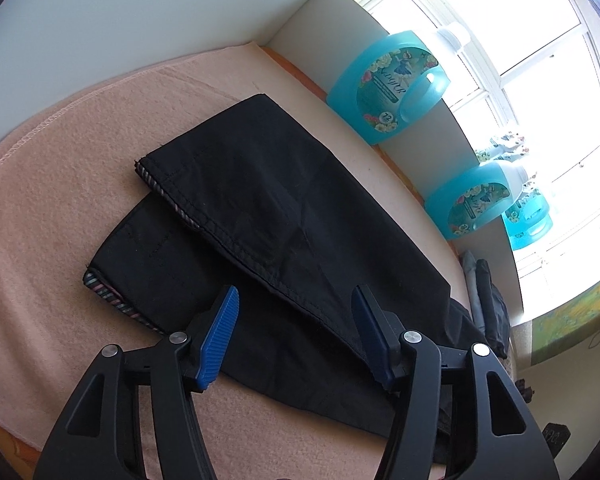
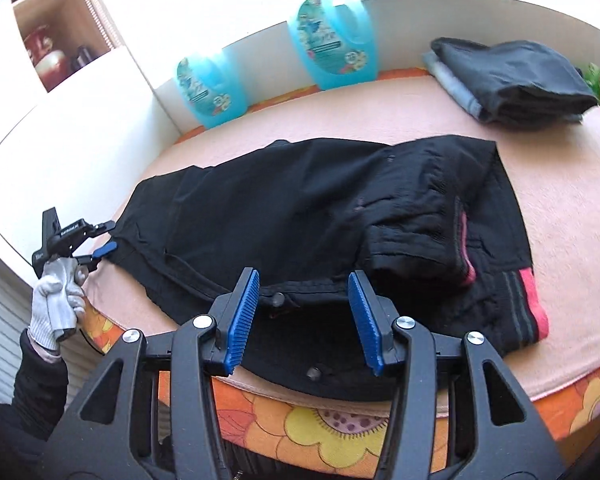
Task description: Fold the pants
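Observation:
Black pants (image 2: 300,200) lie lengthwise on a peach blanket (image 2: 560,200), the legs to the left and the waistband with its pink lining to the right. In the left wrist view the leg ends (image 1: 260,200) lie one over the other, their striped lining showing at the hems. My left gripper (image 1: 295,294) stands open just above the leg fabric, gripping nothing. The right wrist view shows that left gripper (image 2: 111,235) at the leg ends, held by a gloved hand (image 2: 56,296). My right gripper (image 2: 303,276) is open over the buttoned waist edge at the near side, pads apart from the cloth.
Blue detergent bottles (image 2: 336,44) (image 2: 212,88) stand along the white wall by the window. A stack of folded dark and grey clothes (image 2: 512,80) sits at the back right. The flowered orange mattress edge (image 2: 320,420) runs along the near side. Shelves (image 2: 56,40) are at the far left.

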`<state>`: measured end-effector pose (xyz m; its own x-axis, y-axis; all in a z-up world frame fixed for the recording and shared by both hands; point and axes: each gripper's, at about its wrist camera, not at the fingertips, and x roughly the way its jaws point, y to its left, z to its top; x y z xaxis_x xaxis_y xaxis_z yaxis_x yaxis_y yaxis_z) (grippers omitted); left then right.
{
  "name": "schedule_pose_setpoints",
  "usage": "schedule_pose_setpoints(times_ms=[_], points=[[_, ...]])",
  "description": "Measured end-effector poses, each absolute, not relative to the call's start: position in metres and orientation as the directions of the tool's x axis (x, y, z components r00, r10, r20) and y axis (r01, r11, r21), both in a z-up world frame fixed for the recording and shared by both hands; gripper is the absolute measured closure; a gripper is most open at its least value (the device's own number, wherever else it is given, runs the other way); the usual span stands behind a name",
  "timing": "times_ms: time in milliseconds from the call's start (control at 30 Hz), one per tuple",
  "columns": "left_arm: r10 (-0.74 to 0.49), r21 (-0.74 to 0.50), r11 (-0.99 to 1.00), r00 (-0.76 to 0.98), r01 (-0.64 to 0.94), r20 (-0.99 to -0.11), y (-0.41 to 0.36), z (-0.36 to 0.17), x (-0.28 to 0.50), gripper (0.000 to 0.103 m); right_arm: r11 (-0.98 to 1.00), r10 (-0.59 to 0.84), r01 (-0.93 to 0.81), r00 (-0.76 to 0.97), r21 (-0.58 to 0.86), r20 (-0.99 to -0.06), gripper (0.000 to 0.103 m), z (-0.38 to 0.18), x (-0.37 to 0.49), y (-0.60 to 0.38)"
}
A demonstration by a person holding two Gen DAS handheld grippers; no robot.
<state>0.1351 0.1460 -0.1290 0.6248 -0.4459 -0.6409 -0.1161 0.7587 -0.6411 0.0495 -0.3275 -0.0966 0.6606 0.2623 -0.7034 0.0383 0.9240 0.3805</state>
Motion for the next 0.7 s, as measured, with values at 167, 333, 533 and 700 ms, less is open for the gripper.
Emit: schedule_pose_setpoints(times_ms=[167, 333, 533, 700], points=[[-0.452, -0.648, 0.752, 0.623, -0.119, -0.639, 0.145, -0.13, 0.142, 0.044, 0.906, 0.185, 0.17, 0.666, 0.388, -0.723, 0.045, -0.102, 0.031, -0.355], [-0.466, -0.673, 0.728, 0.625, -0.131, -0.626, 0.147, -0.131, 0.149, 0.044, 0.806, 0.315, 0.2, 0.651, 0.557, -0.69, 0.038, -0.12, 0.038, -0.376], [-0.467, -0.671, 0.732, 0.628, -0.12, -0.623, 0.146, -0.131, 0.147, 0.044, 0.687, 0.387, 0.242, 0.677, 0.685, -0.626, 0.033, -0.125, 0.057, -0.377], [-0.475, -0.681, 0.722, 0.63, -0.12, -0.615, 0.149, -0.132, 0.148, 0.044, 0.648, 0.37, 0.302, 0.678, 0.699, -0.636, 0.032, -0.135, 0.08, -0.379]])
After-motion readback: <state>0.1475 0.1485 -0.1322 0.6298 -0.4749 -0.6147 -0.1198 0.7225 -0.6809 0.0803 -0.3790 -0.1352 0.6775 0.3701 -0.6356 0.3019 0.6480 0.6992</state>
